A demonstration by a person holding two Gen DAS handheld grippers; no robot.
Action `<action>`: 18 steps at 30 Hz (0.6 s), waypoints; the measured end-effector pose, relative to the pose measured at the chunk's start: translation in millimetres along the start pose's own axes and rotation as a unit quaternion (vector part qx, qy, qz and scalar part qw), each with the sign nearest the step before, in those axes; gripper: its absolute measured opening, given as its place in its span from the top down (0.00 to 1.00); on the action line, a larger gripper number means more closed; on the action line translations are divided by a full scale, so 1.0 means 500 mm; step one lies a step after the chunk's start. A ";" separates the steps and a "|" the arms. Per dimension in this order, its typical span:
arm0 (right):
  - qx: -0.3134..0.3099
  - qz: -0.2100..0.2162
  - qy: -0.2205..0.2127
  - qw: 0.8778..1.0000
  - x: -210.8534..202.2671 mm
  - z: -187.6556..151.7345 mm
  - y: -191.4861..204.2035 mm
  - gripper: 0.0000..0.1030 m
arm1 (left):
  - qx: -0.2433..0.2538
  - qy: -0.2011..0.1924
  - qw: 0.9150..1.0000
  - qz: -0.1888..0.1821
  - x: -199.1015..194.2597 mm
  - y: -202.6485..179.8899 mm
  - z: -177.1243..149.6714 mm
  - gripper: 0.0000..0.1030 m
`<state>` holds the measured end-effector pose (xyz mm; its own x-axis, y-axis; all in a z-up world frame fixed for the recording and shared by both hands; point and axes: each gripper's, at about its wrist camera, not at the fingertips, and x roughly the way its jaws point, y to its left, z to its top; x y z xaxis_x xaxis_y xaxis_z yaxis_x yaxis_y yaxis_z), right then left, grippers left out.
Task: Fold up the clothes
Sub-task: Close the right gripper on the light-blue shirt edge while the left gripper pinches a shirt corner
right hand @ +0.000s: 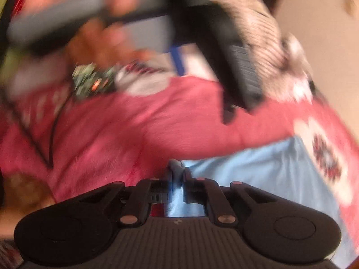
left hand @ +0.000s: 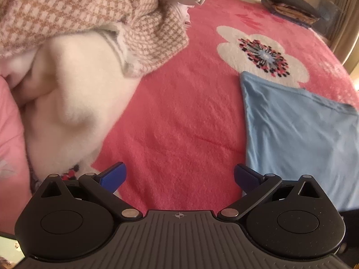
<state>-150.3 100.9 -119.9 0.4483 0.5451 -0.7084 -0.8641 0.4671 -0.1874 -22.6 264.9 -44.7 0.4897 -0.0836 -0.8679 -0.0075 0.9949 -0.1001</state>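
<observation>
At lower right of the left view, our light blue garment (left hand: 298, 143) lies on the pink blanket (left hand: 179, 103); our right gripper (right hand: 178, 174) pinches its corner, our left gripper (left hand: 179, 177) gapes empty.

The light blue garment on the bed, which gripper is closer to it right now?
Right. The right gripper is shut on the edge of the light blue garment; the left gripper hovers open over the pink blanket beside it.
</observation>
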 end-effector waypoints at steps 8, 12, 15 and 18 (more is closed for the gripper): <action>0.104 0.007 -0.060 0.993 -0.073 0.004 -0.061 0.93 | -0.100 0.103 0.978 -0.150 0.066 0.029 0.019 0.02; 0.113 0.013 -0.073 0.991 -0.094 0.001 -0.063 0.93 | -0.137 0.131 0.966 -0.175 0.098 0.032 0.031 0.02; 0.119 0.014 -0.080 0.990 -0.107 0.002 -0.068 0.93 | -0.136 0.131 0.964 -0.185 0.107 0.027 0.048 0.03; 0.119 0.011 -0.087 0.989 -0.114 0.004 -0.077 0.93 | -0.128 0.125 0.966 -0.188 0.107 0.019 0.062 0.12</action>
<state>-142.1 53.4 -70.8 0.4811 0.6578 -0.5795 -0.8044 0.5940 0.0066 30.5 271.6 -76.8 0.2732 -0.4785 -0.8345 -0.1010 0.8484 -0.5196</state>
